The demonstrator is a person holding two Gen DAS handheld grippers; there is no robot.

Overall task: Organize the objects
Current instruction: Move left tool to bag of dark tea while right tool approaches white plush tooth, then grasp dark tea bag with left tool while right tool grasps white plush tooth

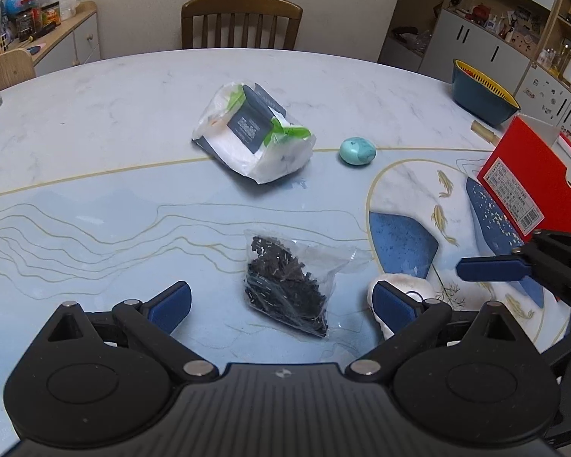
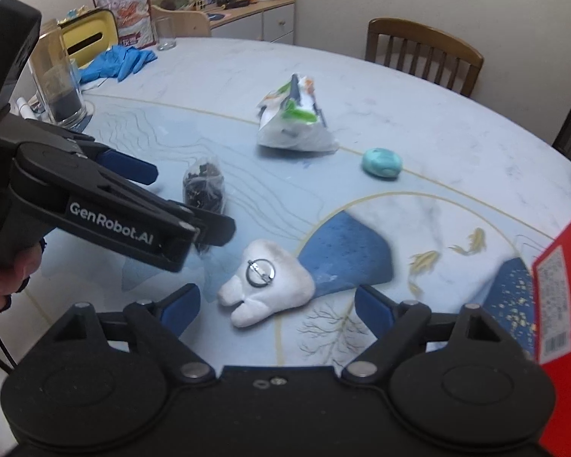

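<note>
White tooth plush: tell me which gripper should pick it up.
Right. The right gripper stands open with the tooth plush between its fingertips. The left gripper, also open, frames the bag of dark bits instead.

A clear bag of dark bits (image 1: 285,285) lies between the open left hand-held gripper (image 1: 281,302) fingers.

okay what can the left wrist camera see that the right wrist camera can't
Only the left wrist view shows the dark blue basin with a yellow rim at the table's far edge and the shelving unit behind it.

Only the right wrist view shows the blue gloves, the tall glass with dark contents and the yellow tissue box.

Both show the bag of dark bits, the white plush tooth, the turquoise egg-shaped object, the plastic-wrapped package, the red box and both open grippers.
</note>
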